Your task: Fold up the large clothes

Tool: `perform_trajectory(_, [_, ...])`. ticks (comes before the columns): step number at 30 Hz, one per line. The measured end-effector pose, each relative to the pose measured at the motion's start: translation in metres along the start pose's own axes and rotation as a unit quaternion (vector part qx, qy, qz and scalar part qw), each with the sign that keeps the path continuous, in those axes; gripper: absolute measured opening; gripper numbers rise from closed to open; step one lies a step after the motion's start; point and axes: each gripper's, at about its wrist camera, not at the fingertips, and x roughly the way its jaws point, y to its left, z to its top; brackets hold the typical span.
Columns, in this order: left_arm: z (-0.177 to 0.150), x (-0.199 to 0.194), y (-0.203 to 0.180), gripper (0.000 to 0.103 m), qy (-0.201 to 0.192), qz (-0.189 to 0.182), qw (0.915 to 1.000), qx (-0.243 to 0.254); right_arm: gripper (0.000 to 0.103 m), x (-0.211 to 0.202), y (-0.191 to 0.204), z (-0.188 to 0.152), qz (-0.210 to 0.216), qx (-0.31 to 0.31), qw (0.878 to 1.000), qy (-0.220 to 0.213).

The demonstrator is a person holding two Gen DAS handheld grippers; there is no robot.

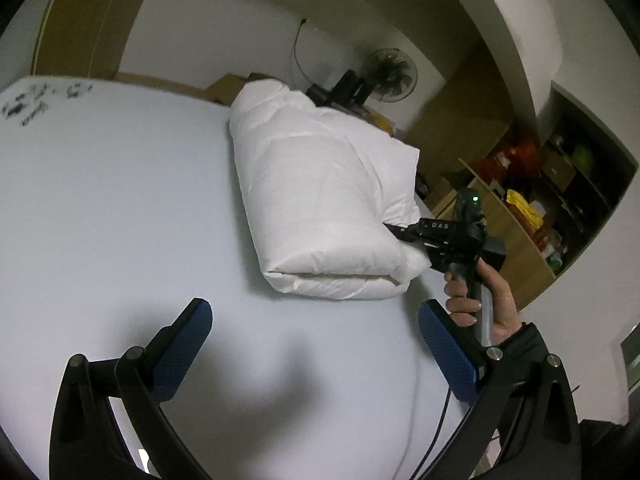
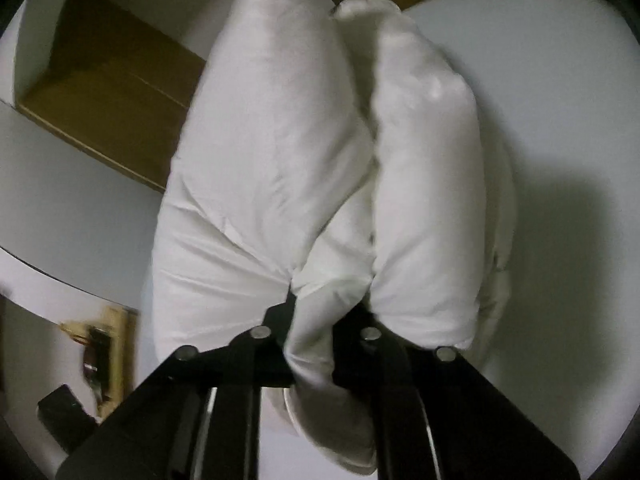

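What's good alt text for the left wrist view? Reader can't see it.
A folded white padded garment lies on a pale table, its near right corner pinched by the right gripper, held by a person's hand. The left gripper is open and empty in the foreground; cluttered shelves stand behind.

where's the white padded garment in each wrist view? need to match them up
Left wrist: white padded garment lies folded right of centre on the white surface, the right gripper pinching its right edge.
Right wrist: it fills the centre, bunched between the fingers.
Shared landmark: the white surface.
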Motion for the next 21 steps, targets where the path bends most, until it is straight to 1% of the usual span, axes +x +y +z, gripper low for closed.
perform_trajectory(1, [-0.001,0.0,0.001,0.103,0.002,0.0,1.0,-0.001,0.017,-0.003,0.005,-0.003,-0.011,-0.013,1.0,-0.01])
perform_trajectory(3, [-0.003,-0.001,0.004,0.103,0.002,0.004,1.0,0.002,0.024,-0.012,0.02,-0.006,-0.042,-0.032,0.999,-0.014])
perform_trajectory(5, [-0.002,-0.002,0.007,0.103,0.001,0.008,1.0,-0.001,0.027,-0.027,0.036,-0.005,-0.067,-0.03,0.997,-0.014])
perform_trajectory(6, [-0.002,-0.002,0.011,0.103,0.001,0.01,0.9999,-0.007,0.03,-0.04,0.051,-0.002,-0.086,-0.033,0.995,-0.037])
perform_trajectory(8, [-0.001,-0.001,0.017,0.103,0.003,0.014,0.9997,-0.019,0.031,-0.059,0.088,0.006,-0.111,-0.057,0.989,-0.083])
perform_trajectory(11, [0.002,0.0,0.018,0.103,0.002,0.023,0.9994,-0.028,0.031,-0.07,0.141,0.022,-0.136,-0.097,0.979,-0.114])
perform_trajectory(12, [0.003,0.0,0.018,0.103,0.001,0.026,0.9993,-0.028,0.031,-0.068,0.162,0.029,-0.143,-0.117,0.975,-0.127])
perform_trajectory(14, [0.004,-0.002,0.017,0.103,-0.003,0.029,0.9992,-0.027,0.031,-0.061,0.187,0.043,-0.181,-0.135,0.964,-0.143])
perform_trajectory(16, [0.004,-0.006,0.018,0.103,-0.007,0.033,0.999,-0.029,0.031,-0.053,0.209,0.055,-0.259,-0.139,0.942,-0.16])
perform_trajectory(17, [0.003,-0.009,0.021,0.103,-0.009,0.035,0.9988,-0.033,0.031,-0.051,0.212,0.055,-0.272,-0.135,0.939,-0.161])
perform_trajectory(18, [0.002,-0.012,0.025,0.103,-0.011,0.038,0.9985,-0.038,0.031,-0.049,0.21,0.058,-0.274,-0.127,0.941,-0.151])
perform_trajectory(20, [0.0,-0.015,0.037,0.103,-0.011,0.042,0.998,-0.046,0.031,-0.047,0.198,0.057,-0.254,-0.126,0.95,-0.128])
perform_trajectory(21, [-0.001,-0.014,0.042,0.103,-0.008,0.046,0.9977,-0.049,0.036,-0.05,0.188,0.055,-0.248,-0.122,0.953,-0.127])
